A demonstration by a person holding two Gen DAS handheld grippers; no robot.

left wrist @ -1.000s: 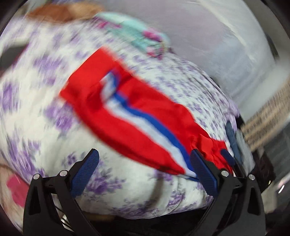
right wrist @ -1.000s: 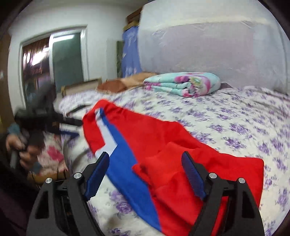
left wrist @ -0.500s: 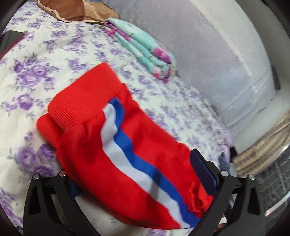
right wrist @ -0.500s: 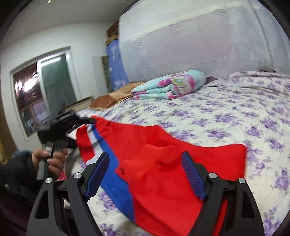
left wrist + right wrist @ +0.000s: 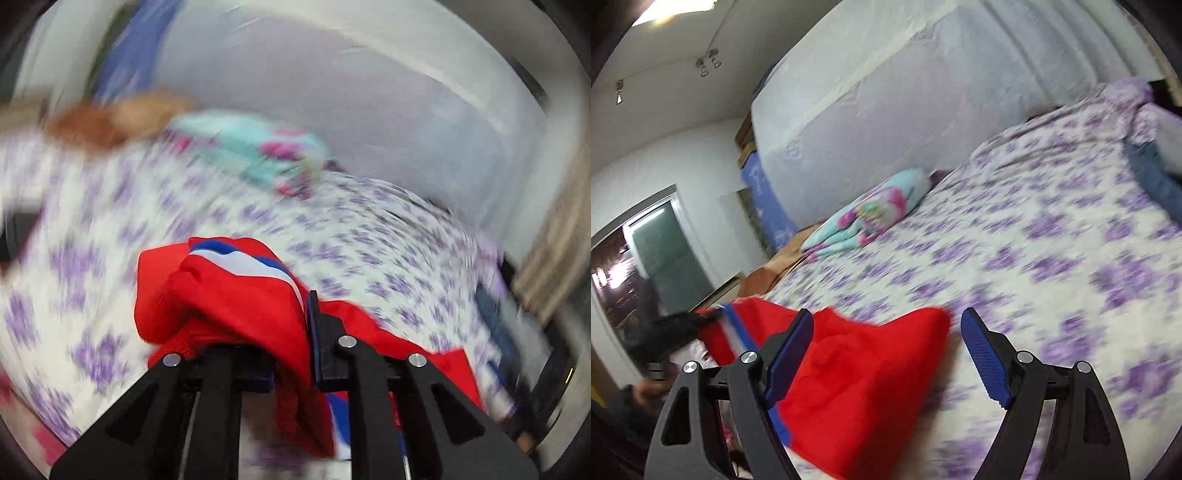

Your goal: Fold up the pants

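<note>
Red pants (image 5: 229, 295) with a white and blue side stripe lie on the bed (image 5: 1034, 258), whose sheet is white with purple flowers. The fabric is bunched and rumpled, not flat; the ribbed red waistband edge shows at the near end in the left wrist view. One red corner lies flat on the sheet in the right wrist view, the blue stripe running along the left edge of the cloth.

Left gripper (image 5: 308, 321): jaws have just closed and now clamp a thick fold of the pants, cloth heaped over the left finger and hanging down between the black arms. Background strongly blurred.

Right gripper (image 5: 886, 354): jaws wide apart, blue pads (image 5: 986, 358) clear, nothing between them but the red corner below. It hovers over the near edge of the pants, not pressing on them.

A folded turquoise and pink blanket (image 5: 868, 214) lies well apart, near the upright mattress (image 5: 886, 110).
</note>
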